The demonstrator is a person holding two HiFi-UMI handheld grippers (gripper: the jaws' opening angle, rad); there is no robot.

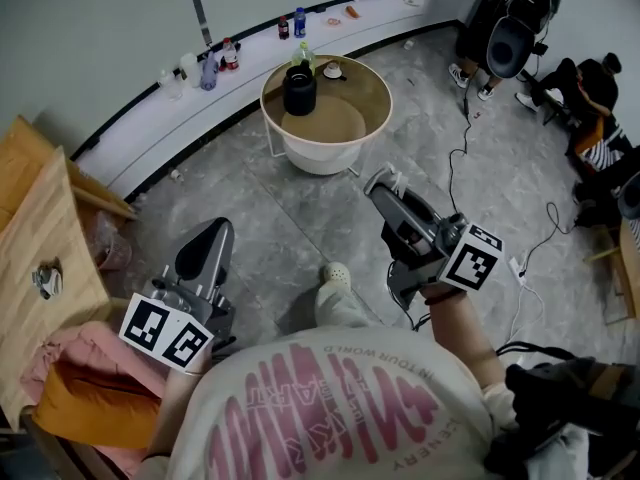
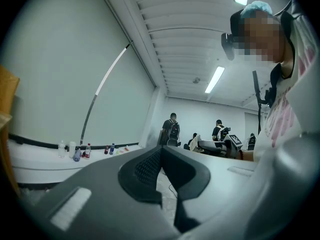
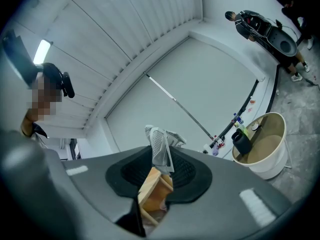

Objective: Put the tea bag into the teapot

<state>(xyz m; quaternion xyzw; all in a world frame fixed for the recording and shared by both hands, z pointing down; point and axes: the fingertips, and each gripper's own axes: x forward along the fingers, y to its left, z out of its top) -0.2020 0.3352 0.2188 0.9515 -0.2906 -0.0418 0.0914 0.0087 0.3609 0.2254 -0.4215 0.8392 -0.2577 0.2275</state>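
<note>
**A:** What is seen nearest, at the bottom edge of the head view?

**B:** A white T-shirt with pink lettering (image 1: 330, 413) is seen there. The left gripper (image 1: 216, 230) is held out at lower left and the right gripper (image 1: 382, 184) at centre right, both over the grey floor (image 1: 270, 208).

**A:** How are the jaws set?

**B:** The left gripper's jaws are pressed together, and nothing is caught between them. The right gripper's jaws are clenched on a white mesh tea bag (image 3: 160, 145), which is seen sticking up past the pads in the middle of the right gripper view.

**A:** What is found in the upper middle of the head view?

**B:** A black teapot (image 1: 299, 90) is stood on a round cream table with a brown top (image 1: 345, 118), well apart from the tea bag.
</note>
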